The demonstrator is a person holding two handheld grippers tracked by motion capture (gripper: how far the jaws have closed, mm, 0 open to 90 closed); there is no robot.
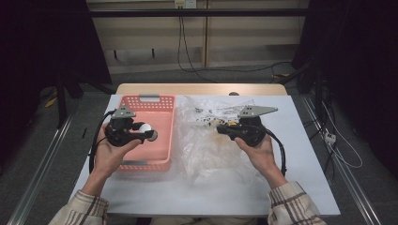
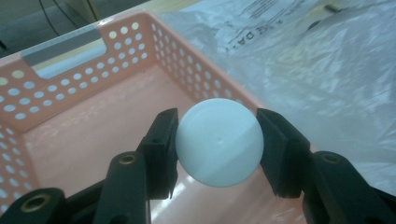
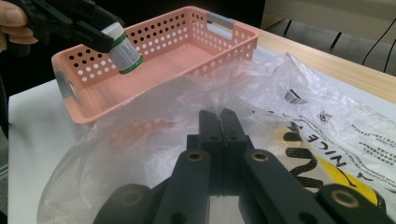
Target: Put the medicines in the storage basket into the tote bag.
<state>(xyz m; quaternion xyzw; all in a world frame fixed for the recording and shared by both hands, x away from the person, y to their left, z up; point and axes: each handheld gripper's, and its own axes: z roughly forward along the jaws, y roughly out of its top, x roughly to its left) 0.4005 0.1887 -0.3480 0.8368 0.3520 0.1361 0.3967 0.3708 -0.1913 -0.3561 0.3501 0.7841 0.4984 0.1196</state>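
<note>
A small white bottle (image 1: 146, 127) with a green-edged label (image 3: 125, 50) hangs over the pink perforated basket (image 1: 149, 100), base toward the left gripper view (image 2: 218, 142). My left gripper (image 1: 148, 132) is shut on it, one jaw on each side (image 2: 217, 137); the right gripper view shows it above the basket's near corner (image 3: 108, 38). A crumpled clear plastic bag (image 1: 206, 150) lies right of the basket. My right gripper (image 1: 219, 127) has its jaws pressed together on a raised fold of that bag (image 3: 219, 115).
The basket (image 2: 154, 28) and the bag (image 2: 327, 70) rest on a white board (image 1: 300, 183) on a wooden table. The bag carries black lettering and a yellow and black print (image 3: 327, 168). Cables run across the floor behind and to the right.
</note>
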